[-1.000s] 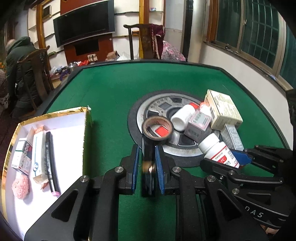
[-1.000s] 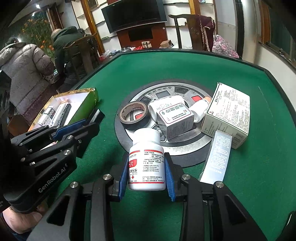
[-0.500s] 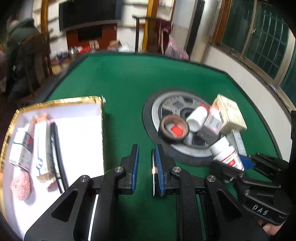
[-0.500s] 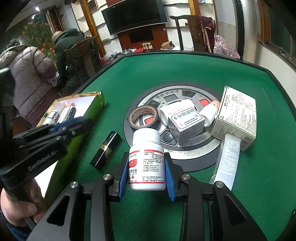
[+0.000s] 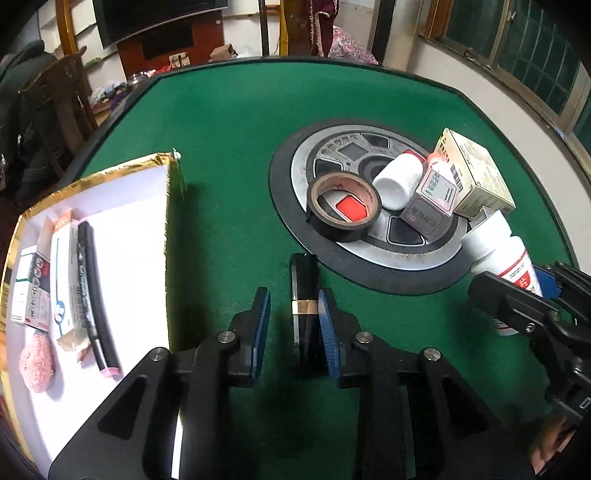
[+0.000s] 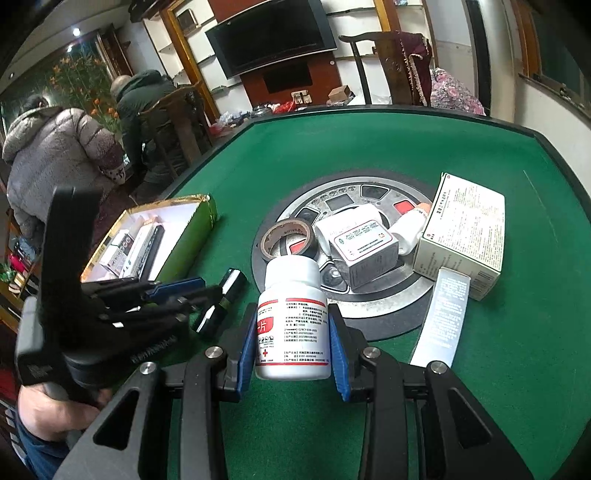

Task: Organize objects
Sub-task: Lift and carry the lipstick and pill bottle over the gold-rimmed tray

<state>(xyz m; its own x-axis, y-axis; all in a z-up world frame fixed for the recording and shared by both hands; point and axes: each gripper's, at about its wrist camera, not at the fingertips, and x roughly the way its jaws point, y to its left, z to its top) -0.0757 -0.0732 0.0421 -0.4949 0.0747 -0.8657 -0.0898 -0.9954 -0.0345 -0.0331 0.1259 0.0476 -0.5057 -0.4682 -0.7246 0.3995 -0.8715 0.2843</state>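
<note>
- A dark flat television (image 6: 275,35) hangs on the far wall.
- A wooden chair (image 6: 373,66) draped with maroon cloth stands behind the desk (image 5: 236,122).
- Two people in padded coats (image 6: 55,155) sit with backs turned.
- Dark-framed windows (image 5: 517,40) line the right wall.

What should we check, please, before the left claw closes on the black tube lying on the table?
1. Left claw open: ok; its jaws have just been opening.
2. Black tube between the jaws: ok.
3. Tube centred: not ok, it lies nearer the right pad.
4. Tube flat on the green table: ok.
5. Right claw shut on the pill bottle: ok.
6. Bare room in the gold-rimmed box: ok.
</note>
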